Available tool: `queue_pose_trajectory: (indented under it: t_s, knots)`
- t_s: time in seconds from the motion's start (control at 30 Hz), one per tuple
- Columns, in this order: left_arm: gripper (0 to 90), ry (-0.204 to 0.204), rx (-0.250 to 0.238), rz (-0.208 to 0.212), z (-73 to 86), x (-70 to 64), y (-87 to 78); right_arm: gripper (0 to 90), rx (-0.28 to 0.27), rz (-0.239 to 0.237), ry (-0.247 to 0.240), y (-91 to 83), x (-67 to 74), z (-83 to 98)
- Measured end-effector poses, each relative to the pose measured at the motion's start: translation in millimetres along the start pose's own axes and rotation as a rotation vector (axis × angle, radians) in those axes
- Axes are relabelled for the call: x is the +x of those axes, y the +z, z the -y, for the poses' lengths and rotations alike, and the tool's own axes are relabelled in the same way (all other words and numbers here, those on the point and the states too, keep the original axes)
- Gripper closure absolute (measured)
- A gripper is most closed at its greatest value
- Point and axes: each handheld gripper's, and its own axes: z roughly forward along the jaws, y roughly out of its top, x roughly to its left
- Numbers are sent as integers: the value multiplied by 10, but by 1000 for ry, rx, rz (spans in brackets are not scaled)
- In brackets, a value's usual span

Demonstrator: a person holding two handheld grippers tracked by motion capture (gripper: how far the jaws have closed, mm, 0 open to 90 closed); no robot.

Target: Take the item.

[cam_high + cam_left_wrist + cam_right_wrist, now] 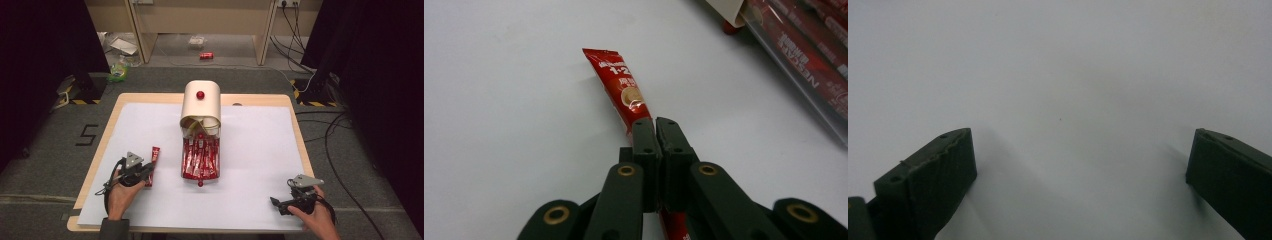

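A red coffee stick sachet (621, 90) lies pinched between the jaws of my left gripper (655, 125), which is shut on it near its lower part. From above, that sachet (154, 157) points away from my left gripper (147, 172) at the table's front left. A cream roll-top box (201, 102) stands at the table's middle back, its clear drawer (200, 160) pulled out and full of red sachets. My right gripper (276, 204) rests at the front right with its jaws wide apart and nothing between them, over bare white sheet (1068, 90).
A white sheet (260, 150) covers the wooden table (295, 125). Red sachets in the drawer (809, 65) lie to the right of my left gripper. Cables, a red can (206, 55) and litter lie on the floor beyond the table.
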Motion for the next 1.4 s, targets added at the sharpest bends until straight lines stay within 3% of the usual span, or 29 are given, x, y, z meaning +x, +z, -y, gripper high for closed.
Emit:
queue_pose_trajectory:
  t_s: [0.27,0.37,0.4,0.5,0.67,0.77,0.93,1.07,1.4]
  knots:
    - [821,-14,23,6,10,12,17,3,0,0,1,0,0,0]
    - [645,11,38,7,14,-9,32,3,0,0,0,0,1,0]
    - [586,38,34,-2,-8,-30,24,3,0,0,0,0,0,0]
    - [465,57,16,-2,-33,-56,-1,3,0,0,1,0,1,0]
    - [281,109,-60,47,-107,-137,-59,3,0,0,1,-1,1,1]
    - [169,136,-65,78,-122,-180,-63,3,0,0,1,0,0,0]
    - [154,175,-87,116,-127,-236,-84,3,0,0,0,0,0,0]
    - [148,247,-129,146,-130,-321,-130,3,0,0,1,0,0,0]
    - [148,306,-163,201,-117,-489,-197,3,0,0,1,0,0,0]
